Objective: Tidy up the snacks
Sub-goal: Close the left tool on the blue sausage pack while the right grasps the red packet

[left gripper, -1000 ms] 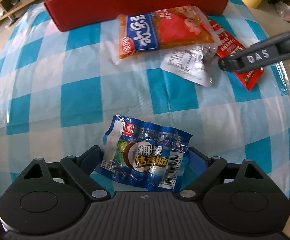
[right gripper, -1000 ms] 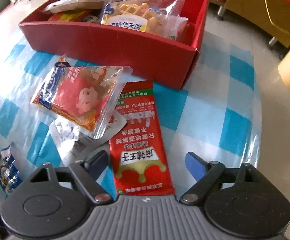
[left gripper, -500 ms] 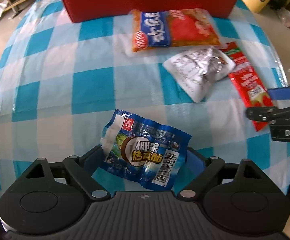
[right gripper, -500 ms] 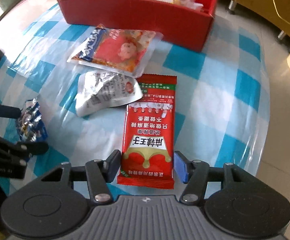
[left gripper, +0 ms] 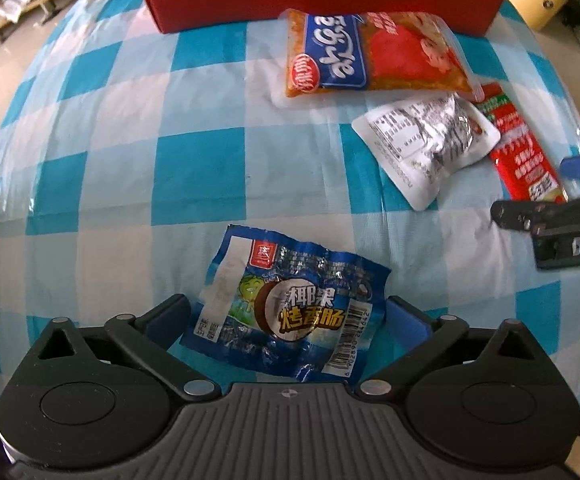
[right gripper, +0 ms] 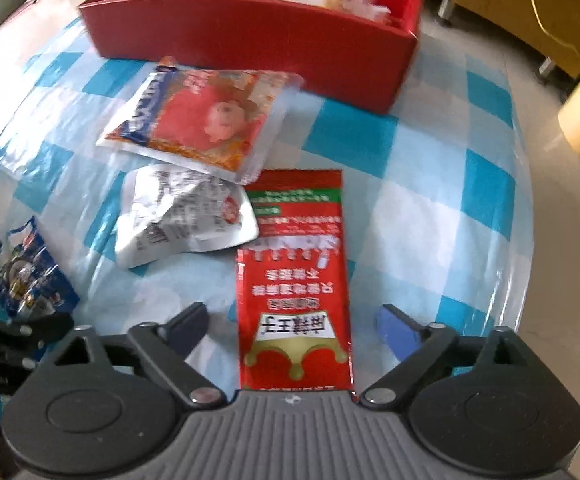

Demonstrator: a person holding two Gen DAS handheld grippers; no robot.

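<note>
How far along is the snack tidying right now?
Done: some packets already sit in the red box. In hand: nothing; the left tool straddles the blue packet and the right tool straddles the long red packet, jaws just opened wide. Left: those two, the orange packet and the silver packet.

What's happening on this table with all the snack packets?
A person is tidying snacks into a red box using two hand-held grippers. The left hand-held gripper straddles a blue sausage packet; the right hand-held gripper straddles a red packet. Both have just been opening, and neither packet is gripped. An orange packet and a silver one lie on the checked cloth.
</note>
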